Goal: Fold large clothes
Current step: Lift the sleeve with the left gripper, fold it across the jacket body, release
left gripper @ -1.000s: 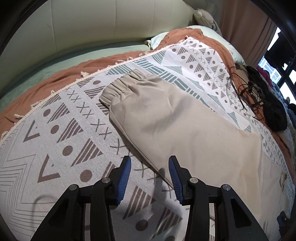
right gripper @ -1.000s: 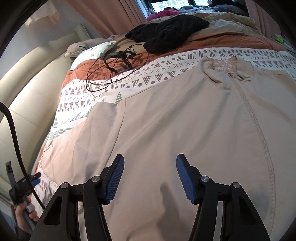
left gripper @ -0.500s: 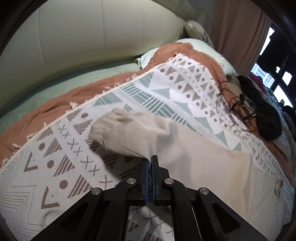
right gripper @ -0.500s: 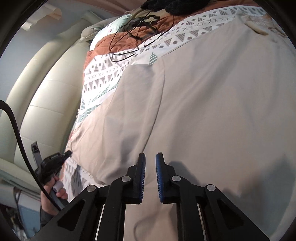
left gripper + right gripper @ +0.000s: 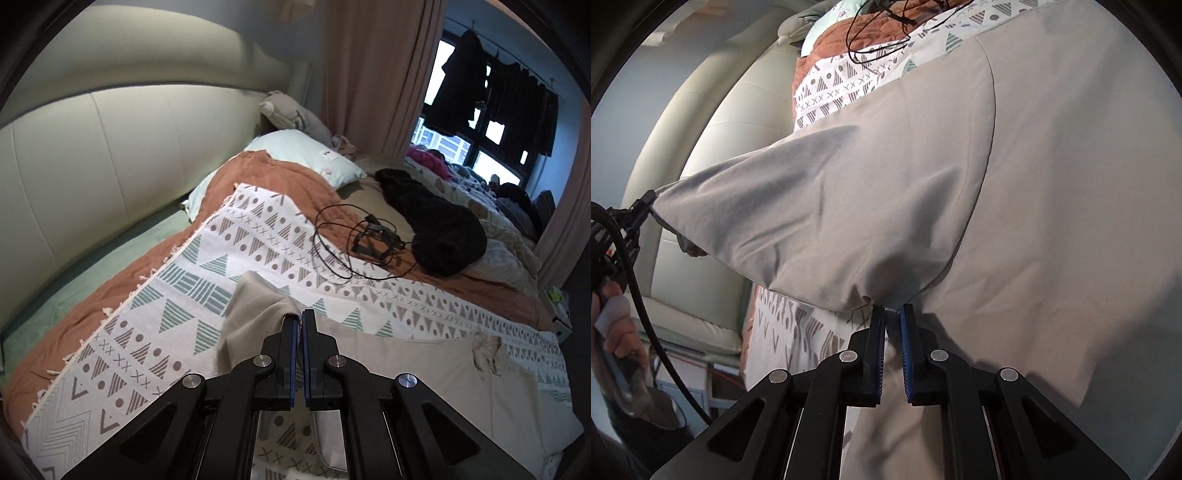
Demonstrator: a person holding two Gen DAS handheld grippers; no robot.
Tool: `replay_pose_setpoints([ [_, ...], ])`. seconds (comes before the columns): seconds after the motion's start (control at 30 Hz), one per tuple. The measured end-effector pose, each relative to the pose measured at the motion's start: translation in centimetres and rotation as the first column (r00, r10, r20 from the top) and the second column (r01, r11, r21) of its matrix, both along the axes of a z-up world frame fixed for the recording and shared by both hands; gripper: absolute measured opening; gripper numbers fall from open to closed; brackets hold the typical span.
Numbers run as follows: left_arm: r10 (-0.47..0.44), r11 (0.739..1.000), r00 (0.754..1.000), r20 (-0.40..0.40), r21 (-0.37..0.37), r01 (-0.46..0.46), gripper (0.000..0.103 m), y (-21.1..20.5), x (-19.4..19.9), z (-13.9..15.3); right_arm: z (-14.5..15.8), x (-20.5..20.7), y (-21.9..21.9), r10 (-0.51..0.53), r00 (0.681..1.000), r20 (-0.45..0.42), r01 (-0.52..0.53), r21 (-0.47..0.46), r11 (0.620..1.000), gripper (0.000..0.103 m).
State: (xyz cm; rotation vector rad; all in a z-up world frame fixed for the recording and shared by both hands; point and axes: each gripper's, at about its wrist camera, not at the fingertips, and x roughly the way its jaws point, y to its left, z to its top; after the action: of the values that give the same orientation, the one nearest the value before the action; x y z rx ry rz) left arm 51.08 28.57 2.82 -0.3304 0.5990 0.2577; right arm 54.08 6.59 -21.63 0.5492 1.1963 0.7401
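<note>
A large beige garment [image 5: 443,373] lies spread on a patterned white blanket [image 5: 207,280] on the bed. My left gripper [image 5: 299,317] is shut on the garment's sleeve end [image 5: 255,306] and holds it lifted off the blanket. My right gripper [image 5: 892,312] is shut on the garment's edge near the underarm [image 5: 871,280], and the sleeve [image 5: 798,221] stretches taut from there to the left gripper [image 5: 639,210] at the left of the right wrist view. The garment's body [image 5: 1071,184] fills the right of that view.
A black cable tangle [image 5: 362,240] and a black knit garment [image 5: 436,229] lie on the rust-coloured cover [image 5: 277,177] beyond. A pale pillow [image 5: 306,155] and the cream headboard [image 5: 110,147] are at the left. Piled clothes [image 5: 480,177] lie by the window.
Both grippers closed on the beige garment and lifted. The left raised the sleeve end off the blanket; the sleeve now hangs taut between the two grippers.
</note>
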Motion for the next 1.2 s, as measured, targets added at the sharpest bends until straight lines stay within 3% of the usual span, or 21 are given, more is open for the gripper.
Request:
replay_pose_setpoints([
  [0.17, -0.086, 0.996, 0.996, 0.016, -0.003, 0.086, 0.002, -5.2, 0.0, 1.7, 3.1, -1.3, -4.2, -0.052, 0.998, 0.03, 0.052, 0.023, 0.998, 0.015],
  [0.37, -0.221, 0.975, 0.975, 0.016, 0.002, 0.221, 0.002, -12.0, 0.1, 2.3, 6.6, -4.7, -12.4, -0.152, 0.98, 0.131, 0.159, -0.043, 0.986, 0.035],
  [0.47, -0.281, 0.96, 0.96, 0.008, 0.016, 0.281, 0.002, -15.3, 0.1, 2.3, 7.7, -6.6, -16.3, -0.199, 0.963, 0.181, 0.218, -0.09, 0.972, 0.036],
  [0.63, -0.366, 0.93, 0.93, -0.016, 0.021, 0.366, 0.002, -20.0, 0.2, 1.3, 7.0, -7.8, -21.6, -0.265, 0.95, 0.165, 0.288, -0.139, 0.947, 0.037],
  [0.8, -0.423, 0.906, 0.905, -0.047, -0.009, 0.423, 0.002, -23.7, 0.7, -0.5, 6.7, -6.8, -25.6, -0.37, 0.921, 0.119, 0.381, -0.087, 0.92, 0.037],
  [1.0, -0.52, 0.853, 0.85, -0.089, -0.107, 0.51, 0.003, -27.7, 1.3, -3.0, 6.6, -6.5, -28.3, -0.431, 0.897, 0.097, 0.438, -0.075, 0.896, 0.037],
  [1.03, -0.538, 0.841, 0.835, -0.114, -0.137, 0.524, 0.009, -28.3, 1.5, -3.8, 6.5, -6.7, -28.6, -0.442, 0.892, 0.092, 0.448, -0.073, 0.891, 0.037],
  [1.1, -0.575, 0.814, 0.802, -0.161, -0.211, 0.542, 0.033, -29.3, 1.7, -5.8, 6.3, -6.6, -29.3, -0.464, 0.882, 0.08, 0.47, -0.073, 0.88, 0.037],
  [1.13, -0.593, 0.798, 0.787, -0.172, -0.251, 0.547, 0.056, -29.5, 1.6, -6.8, 6.2, -6.7, -29.7, -0.474, 0.878, 0.074, 0.478, -0.072, 0.875, 0.037],
  [1.17, -0.606, 0.785, 0.776, -0.173, -0.286, 0.549, 0.07, -29.5, 1.3, -7.8, 6.1, -6.7, -30.0, -0.481, 0.874, 0.069, 0.485, -0.071, 0.871, 0.037],
  [1.2, -0.61, 0.78, 0.773, -0.175, -0.306, 0.546, 0.072, -29.6, 0.8, -8.5, 6.1, -6.8, -30.2, -0.486, 0.871, 0.064, 0.49, -0.07, 0.869, 0.037],
])
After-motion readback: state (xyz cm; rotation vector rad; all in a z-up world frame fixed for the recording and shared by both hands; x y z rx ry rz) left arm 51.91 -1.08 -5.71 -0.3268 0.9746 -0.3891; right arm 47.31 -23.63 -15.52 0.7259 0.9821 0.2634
